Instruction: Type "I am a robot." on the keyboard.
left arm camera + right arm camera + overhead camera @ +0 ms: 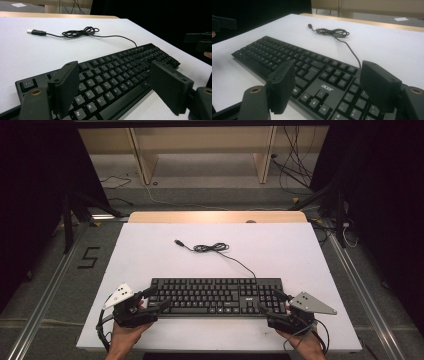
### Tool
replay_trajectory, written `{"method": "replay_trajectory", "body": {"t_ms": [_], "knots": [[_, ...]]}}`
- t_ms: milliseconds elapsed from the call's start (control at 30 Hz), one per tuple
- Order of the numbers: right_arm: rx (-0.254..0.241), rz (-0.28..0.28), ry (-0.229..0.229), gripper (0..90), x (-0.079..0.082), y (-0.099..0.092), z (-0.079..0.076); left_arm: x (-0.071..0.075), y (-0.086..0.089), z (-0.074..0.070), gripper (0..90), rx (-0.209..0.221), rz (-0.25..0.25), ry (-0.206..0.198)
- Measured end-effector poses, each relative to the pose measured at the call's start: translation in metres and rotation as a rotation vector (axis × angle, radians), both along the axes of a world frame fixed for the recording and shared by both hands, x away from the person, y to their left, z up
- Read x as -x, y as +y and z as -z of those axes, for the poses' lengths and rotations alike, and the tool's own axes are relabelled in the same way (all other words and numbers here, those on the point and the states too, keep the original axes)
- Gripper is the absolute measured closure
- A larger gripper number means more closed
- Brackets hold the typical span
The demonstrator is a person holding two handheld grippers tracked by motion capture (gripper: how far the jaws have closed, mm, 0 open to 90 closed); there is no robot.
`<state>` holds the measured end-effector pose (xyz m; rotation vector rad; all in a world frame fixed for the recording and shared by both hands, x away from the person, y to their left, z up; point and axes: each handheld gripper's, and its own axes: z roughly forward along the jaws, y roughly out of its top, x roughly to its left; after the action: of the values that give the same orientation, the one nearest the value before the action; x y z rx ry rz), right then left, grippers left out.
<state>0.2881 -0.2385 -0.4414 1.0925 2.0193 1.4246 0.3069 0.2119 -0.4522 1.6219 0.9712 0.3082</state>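
Both tongs wide open at a black keyboard's ends.
Left gripper (152, 298) brackets the keyboard (216, 296) at its left end, right gripper (274, 302) at the number-pad end, gripping nothing; beyond, its coiled cable (212, 248) lies on the white table (150, 250).

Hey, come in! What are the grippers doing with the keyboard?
Left gripper open at keyboard's left end. Right gripper open at right end. Nothing held. Cable loose behind.
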Motion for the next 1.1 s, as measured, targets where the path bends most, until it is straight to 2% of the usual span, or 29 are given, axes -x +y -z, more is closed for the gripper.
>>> {"method": "replay_trajectory", "body": {"t_ms": [667,1100], "knots": [[-0.014,-0.016,0.02,29.7,-0.003,0.006,0.001,-0.001,0.0,0.001,23.6,-0.006,-0.008,0.012],[-0.006,-0.083,0.032,30.8,-0.017,0.033,0.001,-0.002,0.003,0.001,23.8,-0.004,-0.022,0.02]]}}
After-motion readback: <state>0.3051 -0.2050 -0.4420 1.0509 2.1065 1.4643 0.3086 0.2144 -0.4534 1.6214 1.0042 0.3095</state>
